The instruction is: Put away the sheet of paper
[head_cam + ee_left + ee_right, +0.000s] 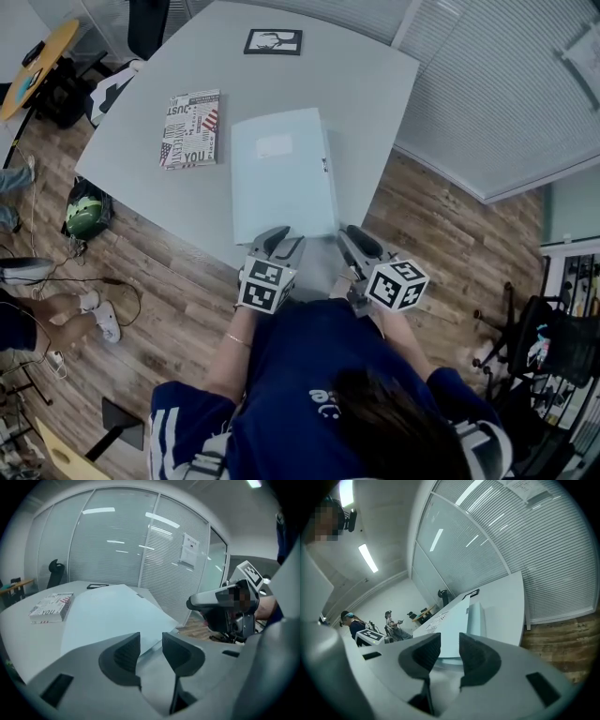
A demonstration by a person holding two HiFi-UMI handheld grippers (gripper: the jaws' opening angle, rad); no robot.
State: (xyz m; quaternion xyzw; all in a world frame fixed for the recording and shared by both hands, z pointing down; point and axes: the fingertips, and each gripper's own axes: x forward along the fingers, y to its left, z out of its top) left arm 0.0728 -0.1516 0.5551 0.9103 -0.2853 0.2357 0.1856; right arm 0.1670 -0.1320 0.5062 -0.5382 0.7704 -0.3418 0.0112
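A pale blue folder-like sheet (281,173) lies flat on the white table (375,94), its near edge at the table's front edge. In the left gripper view the sheet (108,613) slopes away just beyond the jaws. In the right gripper view the sheet (452,623) shows through the gap. My left gripper (281,239) hovers at its near left corner and my right gripper (356,242) at its near right corner. Both the left gripper (151,641) and the right gripper (450,644) stand open, pads touching nothing.
A printed book (191,128) lies left of the sheet and a black-framed picture (273,41) at the table's far side. A green bag (86,208) and cables lie on the wooden floor at left. Blinds (506,84) line the right; a black chair (553,342) stands at lower right.
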